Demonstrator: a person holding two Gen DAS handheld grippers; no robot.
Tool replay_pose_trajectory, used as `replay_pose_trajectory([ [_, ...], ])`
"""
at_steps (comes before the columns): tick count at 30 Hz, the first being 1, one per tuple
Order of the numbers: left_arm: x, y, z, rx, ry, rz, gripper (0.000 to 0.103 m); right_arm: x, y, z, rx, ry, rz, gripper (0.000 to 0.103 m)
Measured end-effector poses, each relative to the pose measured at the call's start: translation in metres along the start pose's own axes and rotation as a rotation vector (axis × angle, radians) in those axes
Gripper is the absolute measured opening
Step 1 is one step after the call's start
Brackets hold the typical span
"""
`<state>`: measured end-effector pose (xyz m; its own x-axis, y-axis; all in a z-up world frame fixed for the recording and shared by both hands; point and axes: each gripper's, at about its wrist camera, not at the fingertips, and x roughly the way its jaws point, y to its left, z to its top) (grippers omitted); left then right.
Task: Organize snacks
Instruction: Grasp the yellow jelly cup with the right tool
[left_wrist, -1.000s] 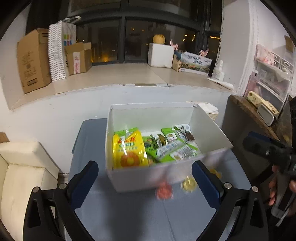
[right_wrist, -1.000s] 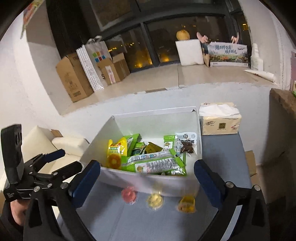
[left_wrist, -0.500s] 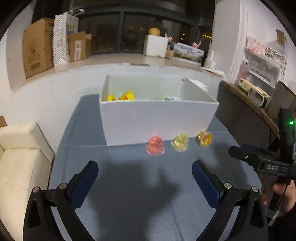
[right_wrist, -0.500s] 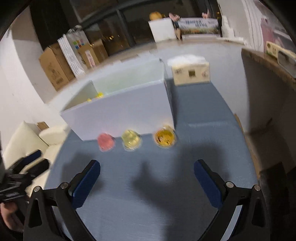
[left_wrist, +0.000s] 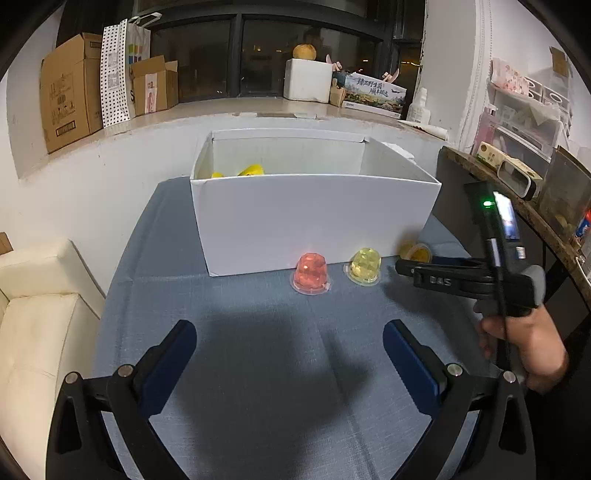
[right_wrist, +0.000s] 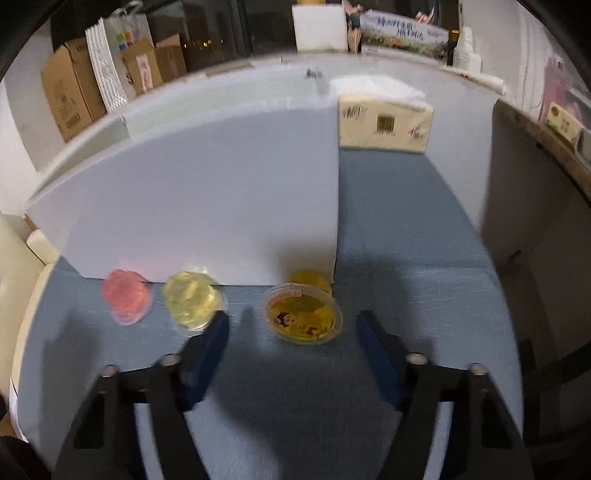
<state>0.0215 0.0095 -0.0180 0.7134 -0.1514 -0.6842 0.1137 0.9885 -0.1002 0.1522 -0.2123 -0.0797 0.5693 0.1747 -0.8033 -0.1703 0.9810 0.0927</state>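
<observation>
Three jelly cups stand in a row on the blue tablecloth in front of a white box: a red one, a pale yellow one and an orange-yellow one. Yellow snack packets peek over the box's rim. My left gripper is open and empty, well short of the cups. My right gripper is open, low over the cloth, its fingers on either side of the orange-yellow cup. The red cup and the pale yellow cup lie to its left.
A tissue pack sits behind the box on the right. A cream sofa is left of the table. A dark shelf with small items stands at the right. Cardboard boxes line the window ledge.
Both grippers have dropped from above the box to table level. The right gripper has moved forward until its open fingers flank the orange-yellow cup.
</observation>
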Motion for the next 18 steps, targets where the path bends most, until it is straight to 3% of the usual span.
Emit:
replay_pose_trajectory([
  [7,0.004,0.0,0.0,-0.003,0.005,0.002,0.103,-0.003,-0.008,-0.003,0.028,-0.012,0.053,0.032],
  [11,0.008,-0.004,0.001,0.012,0.011,0.011,0.103,-0.014,-0.005,-0.005,0.018,-0.031,0.077,0.014],
  [14,0.014,-0.003,0.003,0.002,0.024,0.014,0.103,-0.018,-0.002,-0.005,0.001,-0.034,0.058,0.012],
  [16,0.013,-0.003,0.002,0.003,0.023,0.012,0.103,-0.017,-0.004,-0.005,0.033,-0.029,0.077,0.019],
  [17,0.013,-0.004,0.002,0.007,0.021,0.014,0.103,-0.015,-0.006,-0.004,0.048,-0.024,0.071,0.041],
  [18,0.012,-0.004,0.001,0.007,0.018,0.016,0.103,-0.013,-0.007,-0.003,0.055,-0.028,0.064,0.07],
])
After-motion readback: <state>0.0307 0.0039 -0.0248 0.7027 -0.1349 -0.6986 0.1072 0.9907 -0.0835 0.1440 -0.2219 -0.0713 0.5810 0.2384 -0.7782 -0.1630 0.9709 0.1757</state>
